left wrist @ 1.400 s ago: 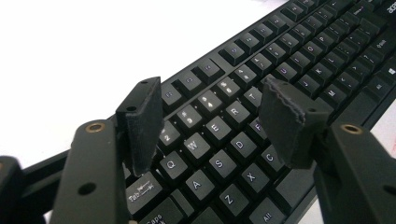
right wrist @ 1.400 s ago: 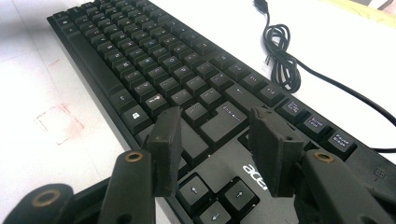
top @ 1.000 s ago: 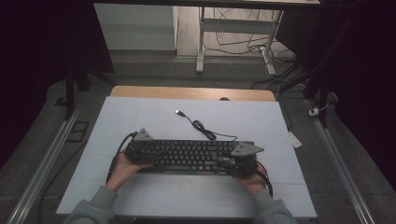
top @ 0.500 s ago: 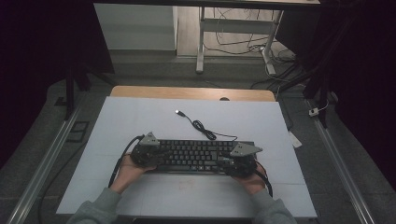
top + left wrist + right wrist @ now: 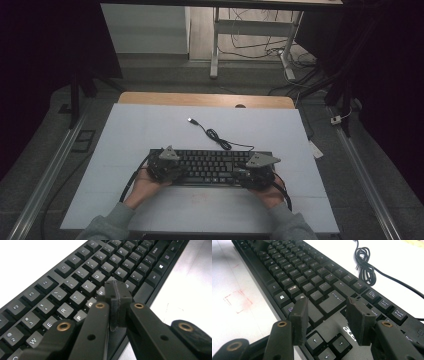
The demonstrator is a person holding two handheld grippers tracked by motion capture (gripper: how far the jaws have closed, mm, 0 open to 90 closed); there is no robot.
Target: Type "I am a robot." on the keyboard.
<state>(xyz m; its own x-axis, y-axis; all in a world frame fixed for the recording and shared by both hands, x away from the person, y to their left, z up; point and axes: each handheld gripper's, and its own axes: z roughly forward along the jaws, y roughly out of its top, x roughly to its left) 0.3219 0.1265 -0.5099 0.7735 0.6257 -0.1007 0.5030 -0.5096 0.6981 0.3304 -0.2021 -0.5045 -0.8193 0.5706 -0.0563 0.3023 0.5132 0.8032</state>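
Both grippers over the keyboard

The black keyboard (image 5: 210,167) lies on the white table (image 5: 150,125). The left gripper (image 5: 117,293) has just closed, pads together above the letter keys, nothing between. The right gripper (image 5: 328,315) hangs open above the arrow keys

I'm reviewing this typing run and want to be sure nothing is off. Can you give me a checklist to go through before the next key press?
1. Left gripper jaws shut, nothing between them, so the tip can poke a key: ok.
2. Left tip over the keyboard, near the G and H keys: ok; whether it touches a key: cannot tell.
3. Right gripper jaws apart, empty, above the arrow-key end: ok.
4. Keyboard lies flat on the white table: ok.
5. Coiled cable lies behind the keyboard, away from both grippers: ok.
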